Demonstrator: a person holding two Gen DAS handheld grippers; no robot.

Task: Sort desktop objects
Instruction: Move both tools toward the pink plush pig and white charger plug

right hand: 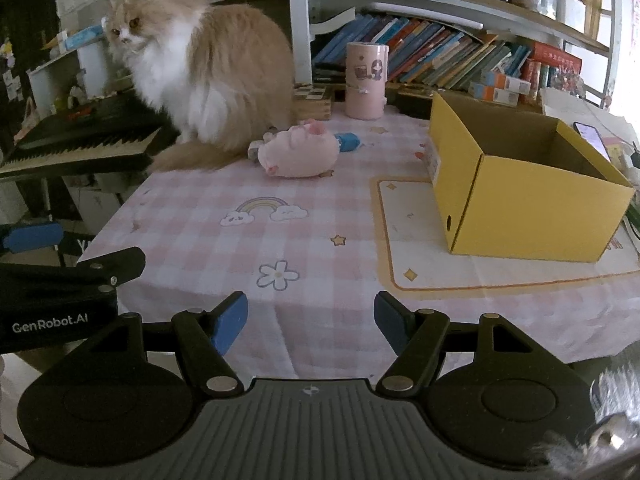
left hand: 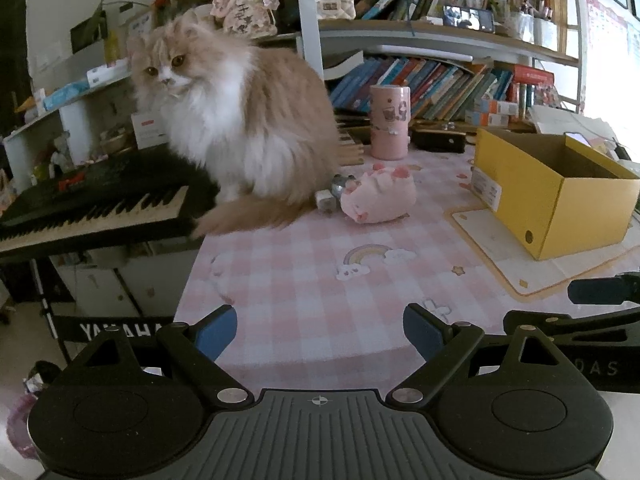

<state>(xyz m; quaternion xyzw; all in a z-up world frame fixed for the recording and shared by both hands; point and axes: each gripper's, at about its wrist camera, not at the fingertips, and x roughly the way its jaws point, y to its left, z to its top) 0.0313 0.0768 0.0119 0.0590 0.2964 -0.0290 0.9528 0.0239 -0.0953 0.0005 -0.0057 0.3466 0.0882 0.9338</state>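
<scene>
Pink plush pig (right hand: 298, 152) lying on side mid-table, well ahead of both grippers, just beside cat (right hand: 208, 76). Left gripper (left hand: 320, 330) and right gripper (right hand: 311, 322) hovering over near table edge, tilting down, both released, nothing between fingers. Yellow box (right hand: 532, 208) sitting open, right of pig. Only right view showing blue object (right hand: 348, 141) behind pig; left view showing small grey-white item (left hand: 334, 194) by its head.
</scene>
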